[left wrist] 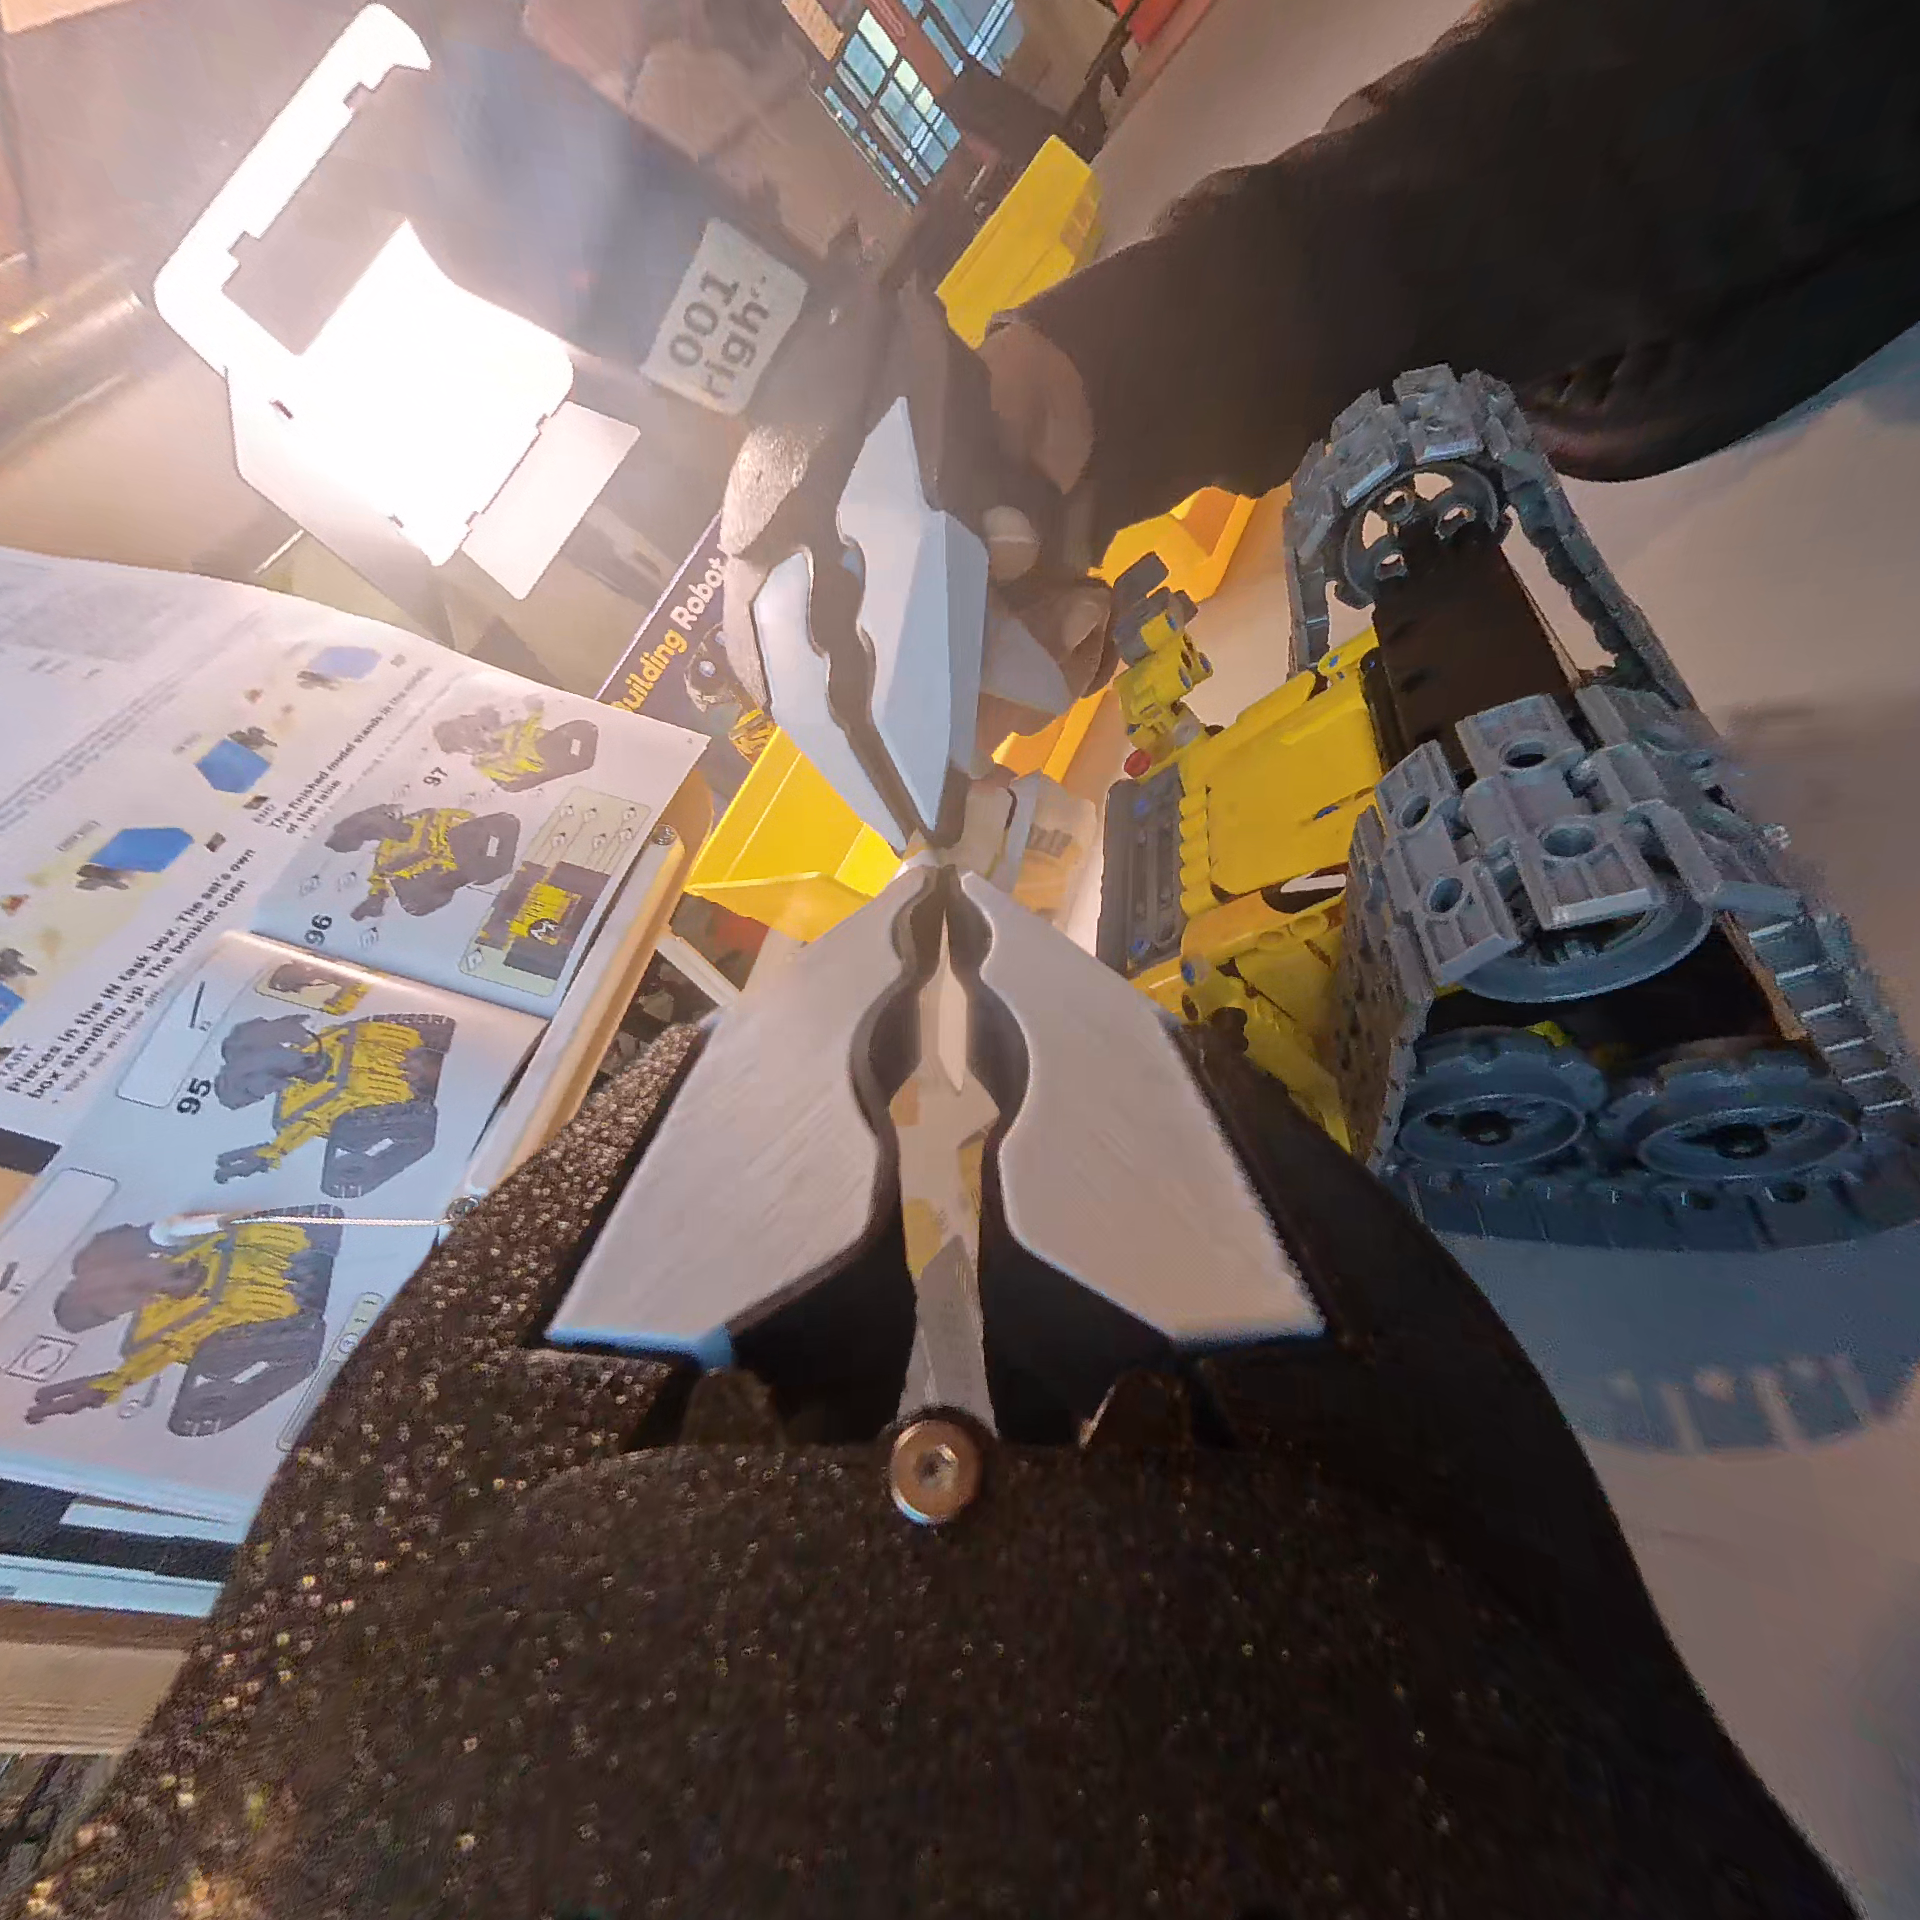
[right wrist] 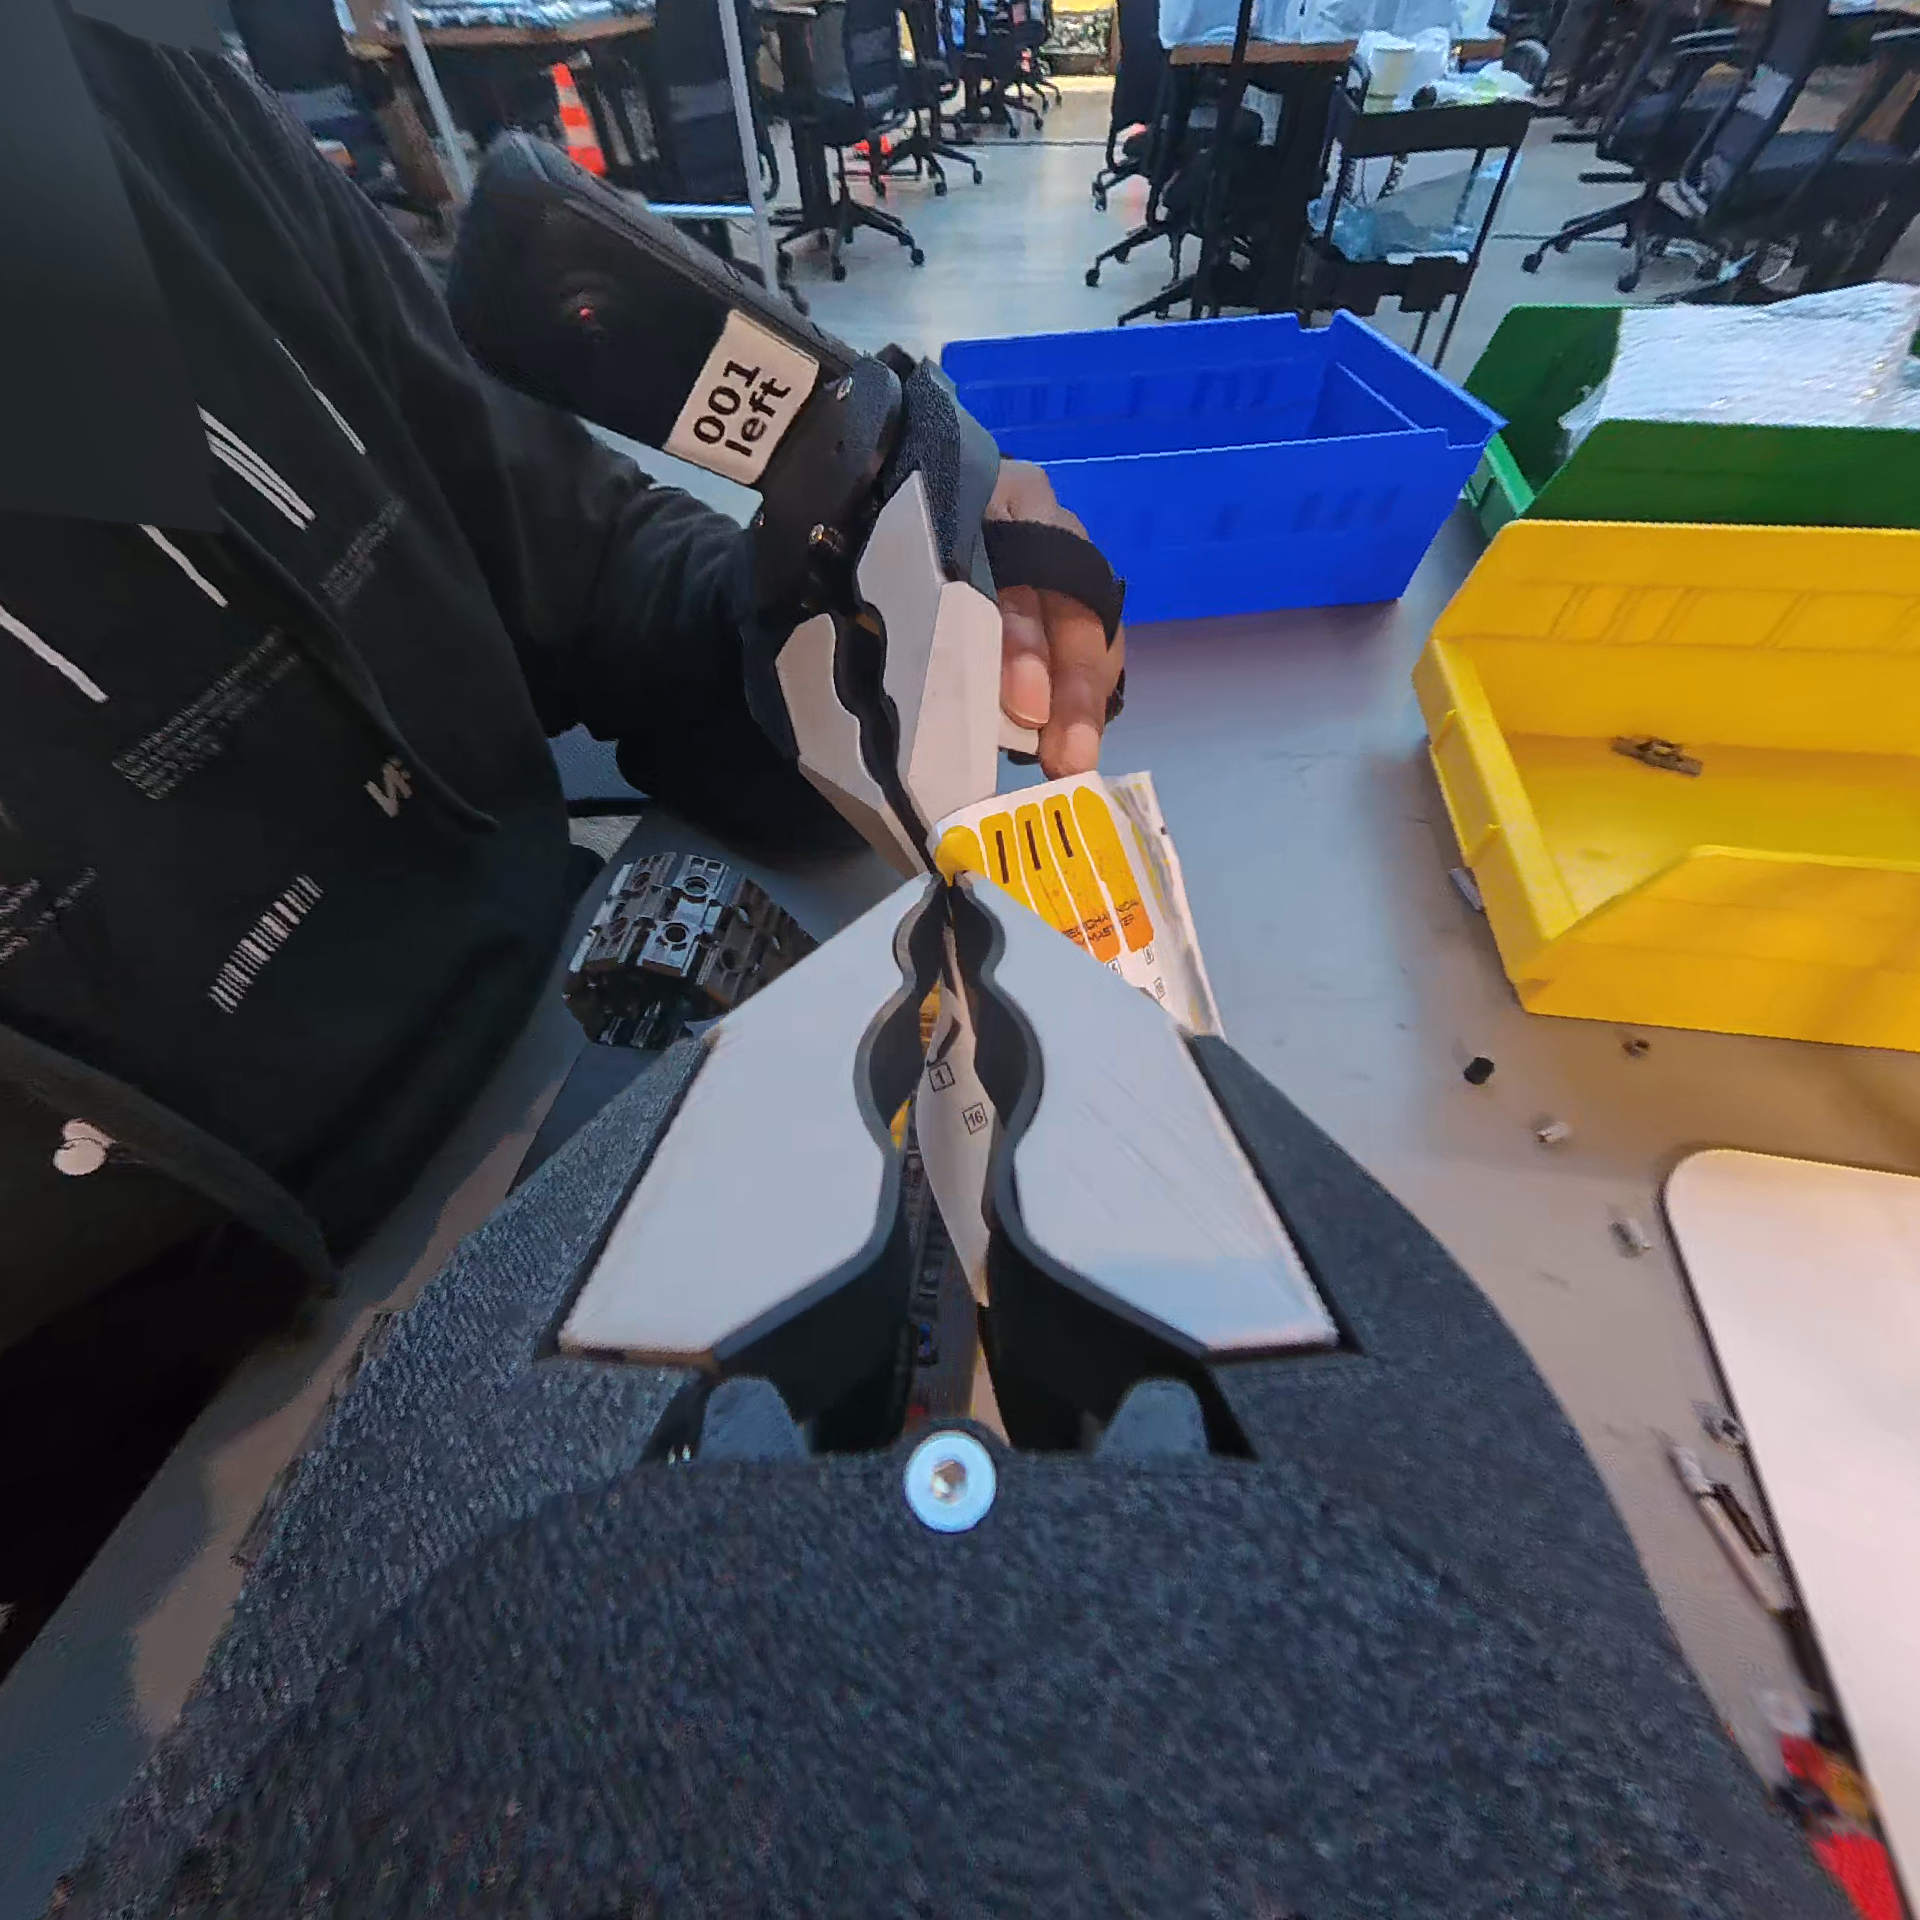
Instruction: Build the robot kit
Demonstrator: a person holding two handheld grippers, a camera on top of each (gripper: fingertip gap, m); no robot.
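Note:
My left gripper (left wrist: 940,881) and my right gripper (right wrist: 945,883) meet tip to tip above the table. Both are shut on a white sticker sheet (right wrist: 1086,883) with orange-yellow strips. In the right wrist view the sheet runs down between my right fingers, and the left gripper (right wrist: 923,854) pinches its upper left edge. In the left wrist view the sheet (left wrist: 951,1023) shows edge-on between my left fingers, with the right gripper (left wrist: 940,831) coming in from above. A yellow brick-built model (left wrist: 1299,790) with grey tracks (left wrist: 1538,883) lies just right of the tips.
An open instruction booklet (left wrist: 312,935) lies to the left, with a yellow bin (left wrist: 790,831) behind the grippers. On the grey table stand a blue bin (right wrist: 1226,468), a green bin (right wrist: 1704,457) and a yellow bin (right wrist: 1683,790). A white board (right wrist: 1818,1403) and small loose parts (right wrist: 1475,1070) are at right. The tips of both grippers are at nearly the same place.

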